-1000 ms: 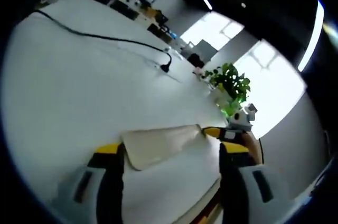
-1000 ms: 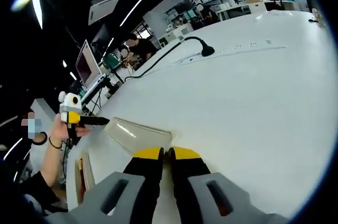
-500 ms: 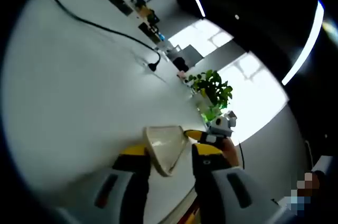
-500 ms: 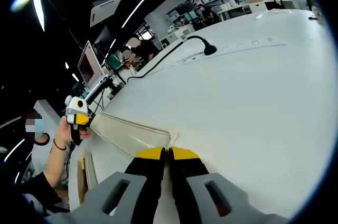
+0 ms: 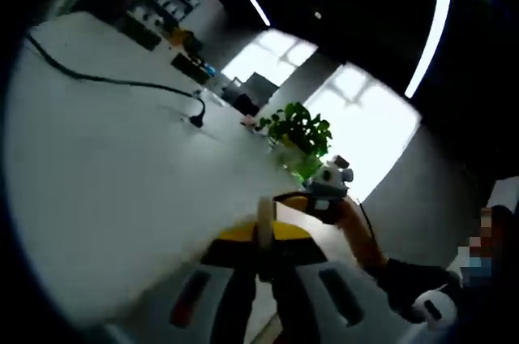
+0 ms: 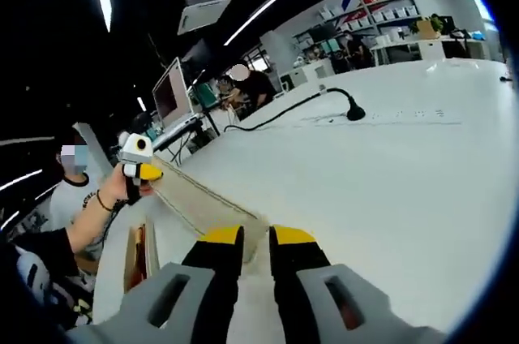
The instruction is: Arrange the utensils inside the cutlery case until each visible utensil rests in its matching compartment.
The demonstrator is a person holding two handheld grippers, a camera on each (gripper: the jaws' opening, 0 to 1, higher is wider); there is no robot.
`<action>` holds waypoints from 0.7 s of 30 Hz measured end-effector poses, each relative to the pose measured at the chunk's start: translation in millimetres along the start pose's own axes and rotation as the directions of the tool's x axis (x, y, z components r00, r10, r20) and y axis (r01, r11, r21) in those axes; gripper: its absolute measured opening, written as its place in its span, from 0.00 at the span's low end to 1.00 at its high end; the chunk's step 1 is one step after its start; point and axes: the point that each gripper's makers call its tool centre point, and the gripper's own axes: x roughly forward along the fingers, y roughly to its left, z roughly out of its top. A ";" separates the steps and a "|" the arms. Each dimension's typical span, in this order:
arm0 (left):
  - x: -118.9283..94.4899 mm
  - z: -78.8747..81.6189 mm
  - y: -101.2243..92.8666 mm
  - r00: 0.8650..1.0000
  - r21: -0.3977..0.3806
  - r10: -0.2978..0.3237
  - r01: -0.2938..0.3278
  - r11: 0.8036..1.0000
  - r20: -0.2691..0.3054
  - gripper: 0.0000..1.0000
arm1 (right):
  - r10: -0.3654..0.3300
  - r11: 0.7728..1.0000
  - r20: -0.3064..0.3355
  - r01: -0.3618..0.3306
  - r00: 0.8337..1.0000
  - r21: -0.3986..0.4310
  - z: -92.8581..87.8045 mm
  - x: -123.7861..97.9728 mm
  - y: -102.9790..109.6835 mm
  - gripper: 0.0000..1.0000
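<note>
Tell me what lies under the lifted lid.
The lid is held up between the left claw and right claw above the white table. Under its low edge a wooden case shows partly; its contents cannot be seen.

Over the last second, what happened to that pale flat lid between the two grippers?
The pale translucent plastic lid was tipped from lying flat to standing on edge, with the left gripper closing onto its edge. The right gripper kept its end; the white table stayed put.
</note>
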 end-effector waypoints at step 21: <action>6.6 -3.3 -128.5 0.965 0.801 -0.137 0.263 0.537 -0.225 0.02 | 0.248 0.809 -0.174 -0.302 0.953 -0.504 -2.1 -26.4 93.3 0.54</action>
